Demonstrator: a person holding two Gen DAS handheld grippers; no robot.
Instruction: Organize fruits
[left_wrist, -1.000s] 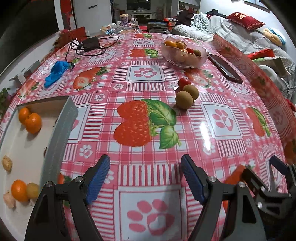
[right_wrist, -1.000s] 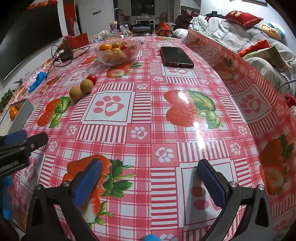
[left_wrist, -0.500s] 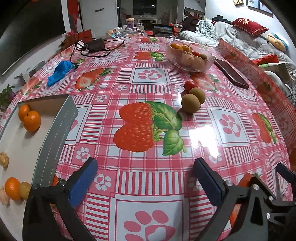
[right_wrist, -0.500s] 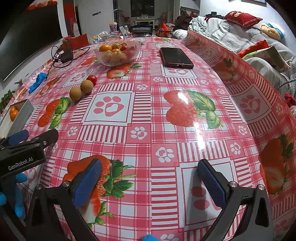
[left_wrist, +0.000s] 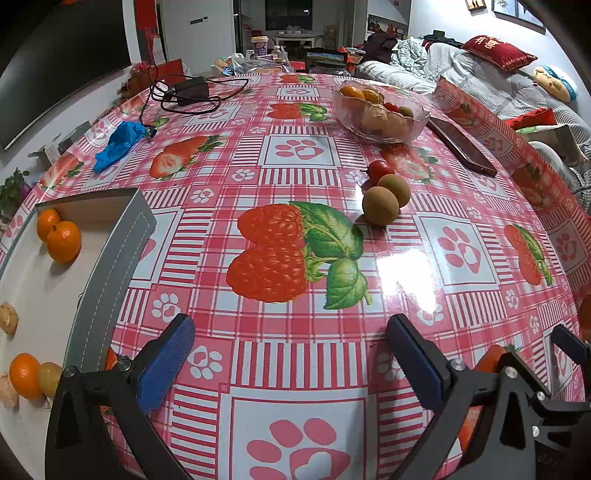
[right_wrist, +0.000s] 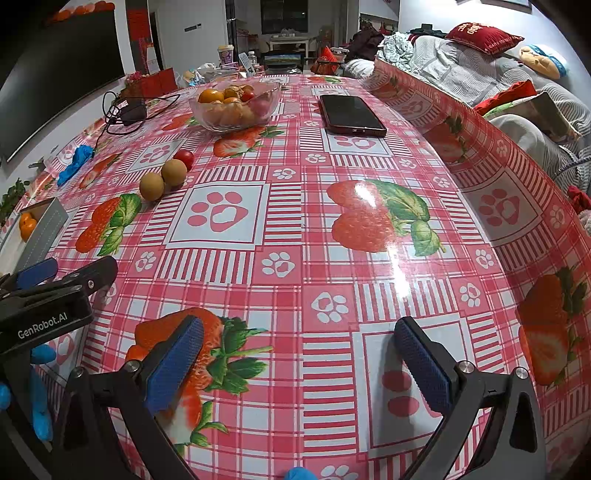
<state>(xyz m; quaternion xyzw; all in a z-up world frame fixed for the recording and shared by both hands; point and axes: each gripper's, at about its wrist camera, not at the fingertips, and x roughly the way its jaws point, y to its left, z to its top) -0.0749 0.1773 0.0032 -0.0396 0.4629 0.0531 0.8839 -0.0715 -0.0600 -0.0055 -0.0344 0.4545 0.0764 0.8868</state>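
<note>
Both the left tool (left_wrist: 291, 354) and right tool (right_wrist: 299, 354) hang released and empty over the counter (left_wrist: 295, 354). Two kiwis (left_wrist: 380, 205) and a tomato (left_wrist: 380, 170) wait farther off; next, probably a reach toward them, then the tray (left_wrist: 110, 258) at left.

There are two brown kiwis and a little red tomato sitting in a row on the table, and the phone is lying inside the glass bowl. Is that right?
Not quite. The phone is not inside the glass bowl; it lies flat on the table beside it, as the right wrist view shows. The two brown kiwis and the little red tomato do sit in a row on the table.
</note>
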